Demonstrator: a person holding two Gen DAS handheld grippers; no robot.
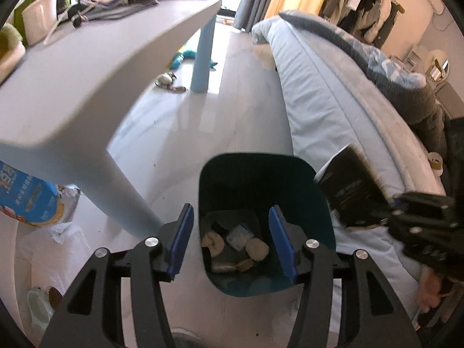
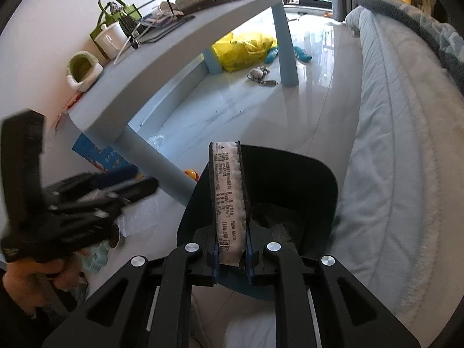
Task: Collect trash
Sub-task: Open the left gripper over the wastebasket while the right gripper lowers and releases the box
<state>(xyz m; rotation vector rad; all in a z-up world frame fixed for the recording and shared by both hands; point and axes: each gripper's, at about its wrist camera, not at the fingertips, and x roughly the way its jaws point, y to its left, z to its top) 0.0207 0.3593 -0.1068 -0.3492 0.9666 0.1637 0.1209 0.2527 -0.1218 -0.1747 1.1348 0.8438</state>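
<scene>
A dark teal trash bin [image 1: 319, 191] stands on the floor between the table and the bed, with several crumpled scraps [image 1: 237, 246] at its bottom. My left gripper [image 1: 230, 243] is open and empty, held above the bin's near rim. My right gripper [image 2: 232, 256] is shut on a black-and-white tissue pack [image 2: 229, 200] and holds it upright over the bin [image 2: 316, 174]. In the left wrist view the same pack [image 1: 351, 188] shows at the bin's right edge, held by the right gripper [image 1: 385, 221].
A light blue table [image 1: 87, 66] with slanted legs [image 1: 121, 191] stands left of the bin. A bed with a pale blue cover [image 1: 333, 92] runs along the right. A blue printed bag [image 1: 32, 194], a yellow bag [image 2: 246, 49] and small toys [image 1: 169, 81] lie on the floor.
</scene>
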